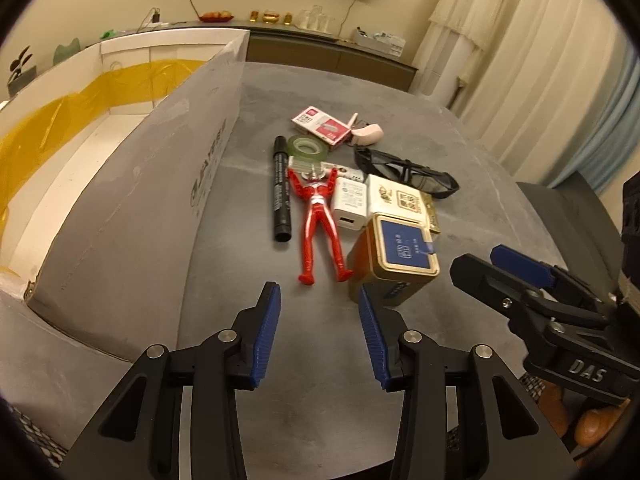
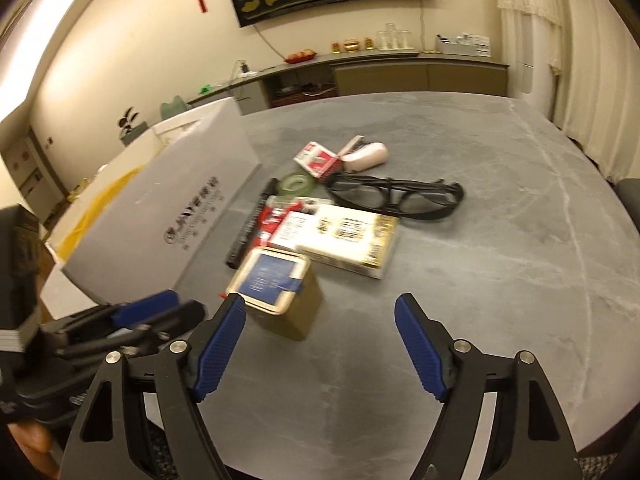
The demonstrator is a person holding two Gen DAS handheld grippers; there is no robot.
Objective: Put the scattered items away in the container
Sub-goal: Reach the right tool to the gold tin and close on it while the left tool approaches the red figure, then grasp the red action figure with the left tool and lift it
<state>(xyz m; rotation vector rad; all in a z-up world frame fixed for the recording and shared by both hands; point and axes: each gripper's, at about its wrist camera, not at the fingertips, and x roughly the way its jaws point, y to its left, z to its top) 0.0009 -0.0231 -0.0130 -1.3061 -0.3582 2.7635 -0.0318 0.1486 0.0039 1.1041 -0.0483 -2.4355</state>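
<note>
A: While the big white box (image 1: 132, 152) stands at the bench's (image 1: 460, 152) left, what remains outside it?

B: A cluster beside it: glasses (image 2: 396, 196), red figure (image 1: 320, 216), marker (image 1: 281, 192), gold tin (image 2: 276, 292) nearest.

A: Which tool is closer?

B: The right tool (image 2: 320, 344), fingers apart, empty; the tin sits just ahead-left, touching its left pad. The left tool (image 1: 320, 336), also apart, faces the figure's feet, which lies lengthwise, pointing away.

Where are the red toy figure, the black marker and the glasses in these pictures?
red toy figure (image 1: 320, 220): left wrist view, on its torso.
black marker (image 1: 281, 192): left wrist view, on the middle of its barrel.
glasses (image 2: 394, 196): right wrist view, on the bridge of the frame.
</note>
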